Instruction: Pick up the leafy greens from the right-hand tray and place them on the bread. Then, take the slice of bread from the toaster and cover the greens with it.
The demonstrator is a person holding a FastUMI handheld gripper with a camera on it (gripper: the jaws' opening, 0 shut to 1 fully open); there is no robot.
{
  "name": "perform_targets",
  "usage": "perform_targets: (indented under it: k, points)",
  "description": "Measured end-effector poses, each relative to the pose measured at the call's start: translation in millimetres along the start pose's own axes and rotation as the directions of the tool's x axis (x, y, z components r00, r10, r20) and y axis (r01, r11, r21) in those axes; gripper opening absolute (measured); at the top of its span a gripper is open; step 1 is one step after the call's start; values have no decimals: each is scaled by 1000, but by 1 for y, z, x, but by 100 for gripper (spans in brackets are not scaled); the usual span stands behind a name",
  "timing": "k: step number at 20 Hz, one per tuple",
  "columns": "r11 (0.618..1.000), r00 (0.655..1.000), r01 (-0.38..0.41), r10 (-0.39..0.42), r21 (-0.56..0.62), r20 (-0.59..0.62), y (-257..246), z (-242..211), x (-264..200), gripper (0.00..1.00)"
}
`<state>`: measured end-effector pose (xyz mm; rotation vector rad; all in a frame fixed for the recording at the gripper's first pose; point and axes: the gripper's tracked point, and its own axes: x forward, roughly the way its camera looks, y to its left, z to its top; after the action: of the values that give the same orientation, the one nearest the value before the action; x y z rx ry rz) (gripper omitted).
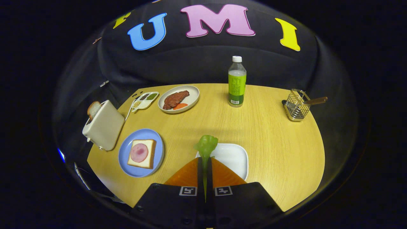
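**A:** Leafy greens (206, 144) — where were they at that point?

**B:** Pinched between the two fingers of the gripper (205, 165), which were closed on the stem, so the leaf stood up just ahead of the tips. It hung above the near edge of the white tray (233, 157), apparently lifted clear, though I couldn't tell for certain that it was off the surface.

**A:** Why held by the stem?

**B:** My guess: it left the broad part free to lie flat on the bread (142, 154), which sat with a round slice of ham (139, 152) on the blue plate (125, 152), off to the left of the fingers.

**A:** And the second slice?

**B:** That toast (93, 109) stuck up out of the white toaster (103, 128), just behind the blue plate, easy to grip from above.

**A:** Anything in the way?

**B:** Not that I judged. Bare wooden table (273, 146) lay between tray and plate. The plate of meat (178, 99), the divided condiment dish (145, 100), the green-labelled bottle (237, 82) and the wire utensil holder (296, 106) all stood well beyond, near the far edge.
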<state>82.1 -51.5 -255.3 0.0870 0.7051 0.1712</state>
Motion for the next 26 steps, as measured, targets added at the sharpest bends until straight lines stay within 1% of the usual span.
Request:
perform_targets:
  k: [5,8,13,17,20,23,25,26]
  points:
    - [996,998,-64,65,-55,23,54,26,-3,5]
    - [992,995,-95,96,-78,10,87,28,8,5]
    - [983,987,-163,162,-80,-19,145,22,35,5]
    - [980,988,-152,146,-129,-56,166,10,57,6]
    - [981,991,-121,111,-150,-75,173,4,69,6]
    - [980,988,-129,115,-154,-101,191,-4,77,8]
    - [977,987,-135,117,-164,-113,201,-8,81,11]
    - [977,986,-134,114,-169,-119,204,-11,84,16]
